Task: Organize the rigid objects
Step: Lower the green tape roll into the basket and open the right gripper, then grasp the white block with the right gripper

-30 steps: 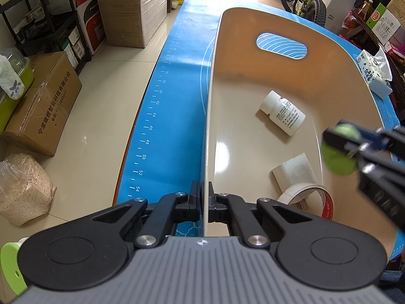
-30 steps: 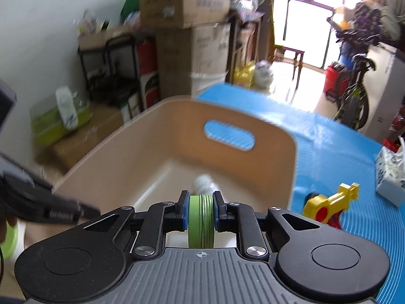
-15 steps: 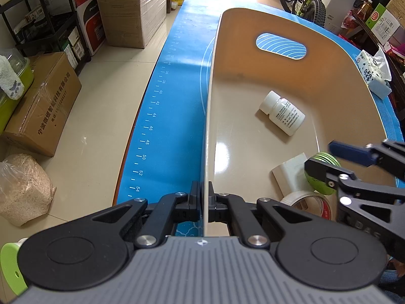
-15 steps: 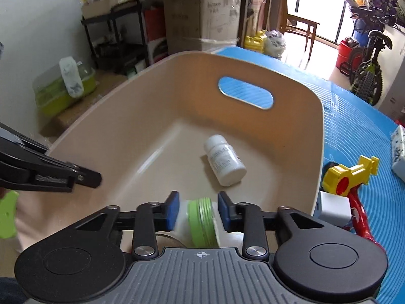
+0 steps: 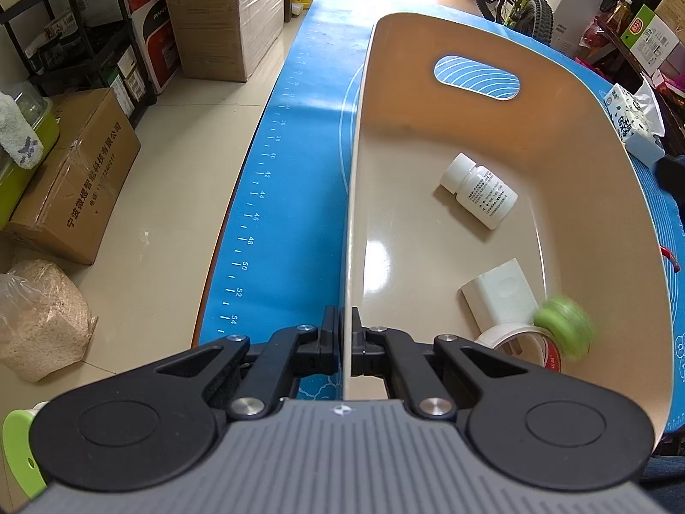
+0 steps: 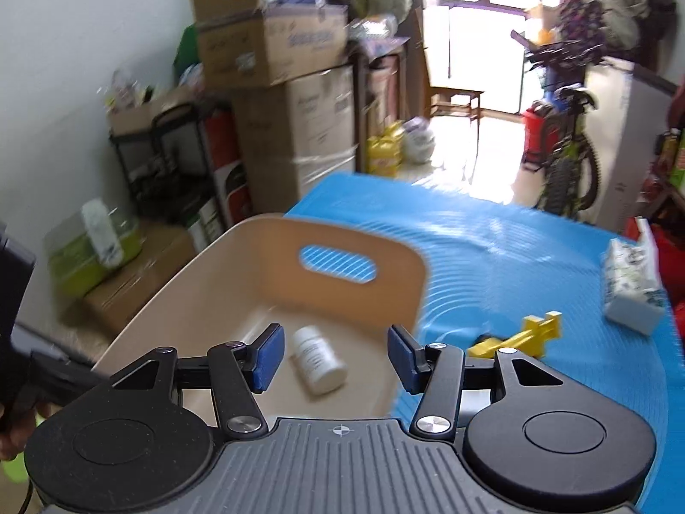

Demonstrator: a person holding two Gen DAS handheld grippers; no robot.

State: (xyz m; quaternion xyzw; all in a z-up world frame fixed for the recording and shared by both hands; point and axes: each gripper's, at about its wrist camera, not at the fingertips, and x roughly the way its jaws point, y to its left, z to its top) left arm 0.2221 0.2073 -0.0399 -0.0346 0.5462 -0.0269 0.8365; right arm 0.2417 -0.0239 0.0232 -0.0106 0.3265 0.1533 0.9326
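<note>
**Green reel lands in the tub as right gripper lets go**

The left gripper (image 5: 346,342) is clamped tight on the near side wall of the beige tub (image 5: 556,98), its jaws pinching the thin rim between them. The tub sits on a blue mat (image 5: 295,180) printed with a ruler scale. Inside the tub, a white pill bottle (image 5: 479,190) lies on its side toward 1 o'clock in the left wrist view. A white block (image 5: 498,293) rests at 3 o'clock, touching a roll of white tape (image 5: 520,340) just below it. A green reel (image 5: 563,327), blurred, sits against the tape and block beside the tub's right wall.

In the right wrist view, the right gripper (image 6: 334,357) has just been opening; its blue pads (image 6: 267,357) stand well apart with nothing between them. It hangs above the tub's near end, the pill bottle showing through the gap. Out on the mat at 3 o'clock lie a yellow toy (image 6: 520,336) and, farther right, a tissue pack (image 6: 631,287). Cardboard boxes (image 6: 295,98) stack at 12 o'clock and a bicycle (image 6: 565,145) stands at 1 o'clock.
</note>
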